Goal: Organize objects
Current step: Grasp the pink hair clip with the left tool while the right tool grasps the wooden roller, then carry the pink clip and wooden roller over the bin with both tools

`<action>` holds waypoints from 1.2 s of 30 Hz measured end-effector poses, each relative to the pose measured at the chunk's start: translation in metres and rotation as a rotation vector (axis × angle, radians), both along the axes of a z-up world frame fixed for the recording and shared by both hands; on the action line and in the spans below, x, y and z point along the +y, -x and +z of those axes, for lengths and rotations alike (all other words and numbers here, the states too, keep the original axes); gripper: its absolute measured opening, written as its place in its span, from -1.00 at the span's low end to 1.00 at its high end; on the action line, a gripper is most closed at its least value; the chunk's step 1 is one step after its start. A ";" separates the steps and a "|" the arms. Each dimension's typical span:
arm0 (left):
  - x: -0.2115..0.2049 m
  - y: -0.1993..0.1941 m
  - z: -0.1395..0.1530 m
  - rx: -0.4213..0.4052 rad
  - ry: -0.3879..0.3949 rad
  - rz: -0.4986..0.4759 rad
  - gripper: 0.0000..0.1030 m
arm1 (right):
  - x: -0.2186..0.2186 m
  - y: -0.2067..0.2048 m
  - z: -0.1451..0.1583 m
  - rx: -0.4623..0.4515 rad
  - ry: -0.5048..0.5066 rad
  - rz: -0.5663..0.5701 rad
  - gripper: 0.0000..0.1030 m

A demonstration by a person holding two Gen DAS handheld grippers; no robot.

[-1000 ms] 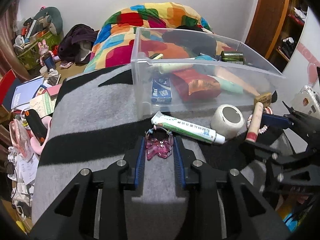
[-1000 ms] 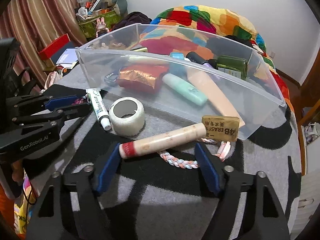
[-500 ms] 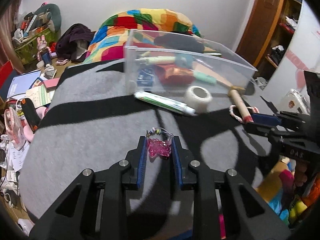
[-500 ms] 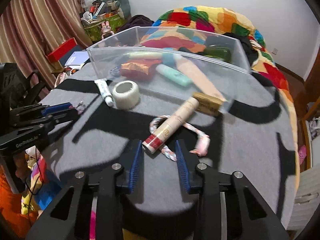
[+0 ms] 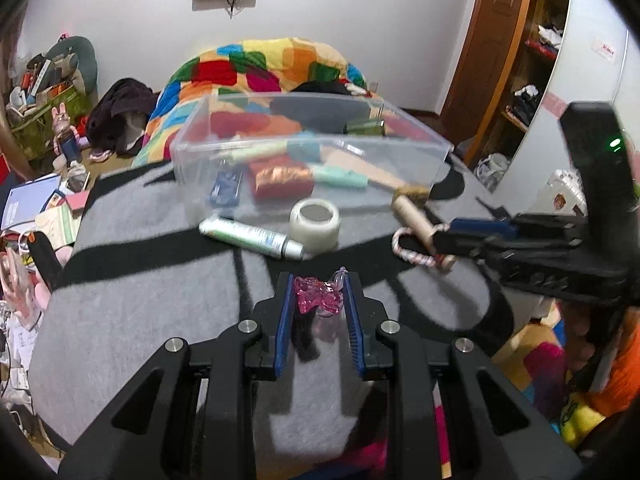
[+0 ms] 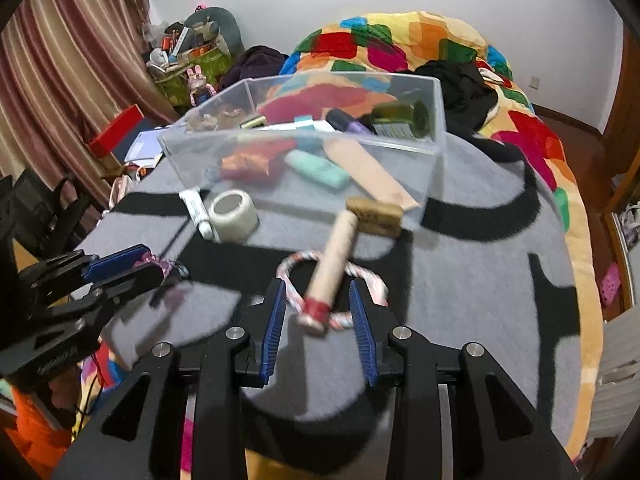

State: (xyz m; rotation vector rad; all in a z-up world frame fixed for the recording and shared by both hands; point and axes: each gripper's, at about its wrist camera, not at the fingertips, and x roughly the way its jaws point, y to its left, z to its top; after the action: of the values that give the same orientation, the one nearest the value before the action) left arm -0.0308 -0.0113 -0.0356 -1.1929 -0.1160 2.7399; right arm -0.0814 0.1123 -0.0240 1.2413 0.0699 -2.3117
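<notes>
My left gripper (image 5: pixel 318 294) is shut on a pink translucent charm (image 5: pixel 318 300) and holds it above the grey table cover (image 5: pixel 140 280). My right gripper (image 6: pixel 318 312) has its jaws around the red-capped end of a beige tube (image 6: pixel 332 264); gaps show beside the tube and it lies over a braided loop (image 6: pixel 376 284). The tube also shows in the left wrist view (image 5: pixel 416 220). A clear plastic bin (image 5: pixel 308 152) with several items stands beyond, also in the right wrist view (image 6: pixel 308 152).
A white toothpaste tube (image 5: pixel 252 236) and a tape roll (image 5: pixel 315 224) lie in front of the bin. A brown eraser block (image 6: pixel 376 214) sits by the bin's corner. A colourful quilt (image 6: pixel 400 44) lies behind. Clutter lines the floor at left.
Both grippers have risen and pulled back from the bin. The left one lifted the pink charm off the cover. The right jaws closed in from wide open around the beige tube's red end.
</notes>
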 end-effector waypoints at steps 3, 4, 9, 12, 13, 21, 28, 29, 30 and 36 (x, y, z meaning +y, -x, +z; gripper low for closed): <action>0.000 0.003 0.010 0.028 -0.013 0.001 -0.53 | -0.007 0.007 -0.007 -0.019 -0.008 -0.007 -0.42; 0.000 0.005 0.012 0.036 -0.017 0.002 -0.53 | -0.008 0.008 -0.011 -0.021 -0.015 -0.016 -0.42; 0.000 0.014 0.022 0.063 -0.028 0.009 -0.53 | -0.009 0.010 -0.019 0.001 -0.062 -0.042 -0.72; -0.004 0.020 0.026 0.072 -0.042 0.023 -0.53 | -0.007 0.008 -0.016 0.020 -0.057 -0.042 -0.73; -0.006 0.022 0.027 0.073 -0.045 0.027 -0.53 | -0.006 0.007 -0.015 0.026 -0.052 -0.039 -0.73; -0.020 0.048 0.040 0.101 -0.056 0.075 -0.53 | -0.007 -0.001 0.023 0.105 0.016 0.010 -0.73; -0.030 0.072 0.048 0.117 -0.063 0.113 -0.53 | -0.010 0.013 0.055 0.181 0.081 -0.005 -0.73; -0.031 0.075 0.049 0.120 -0.061 0.120 -0.53 | -0.011 0.018 0.059 0.193 0.084 -0.013 -0.73; -0.032 0.078 0.051 0.121 -0.061 0.123 -0.53 | -0.012 0.022 0.061 0.200 0.086 -0.016 -0.73; -0.040 0.095 0.058 0.128 -0.074 0.142 -0.53 | -0.015 0.057 0.066 0.202 0.094 -0.060 -0.73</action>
State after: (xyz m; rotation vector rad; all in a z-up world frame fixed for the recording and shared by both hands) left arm -0.1258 -0.0514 0.0228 -1.0249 -0.2952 2.8967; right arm -0.1382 0.0968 0.0418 0.9740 -0.0069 -2.4560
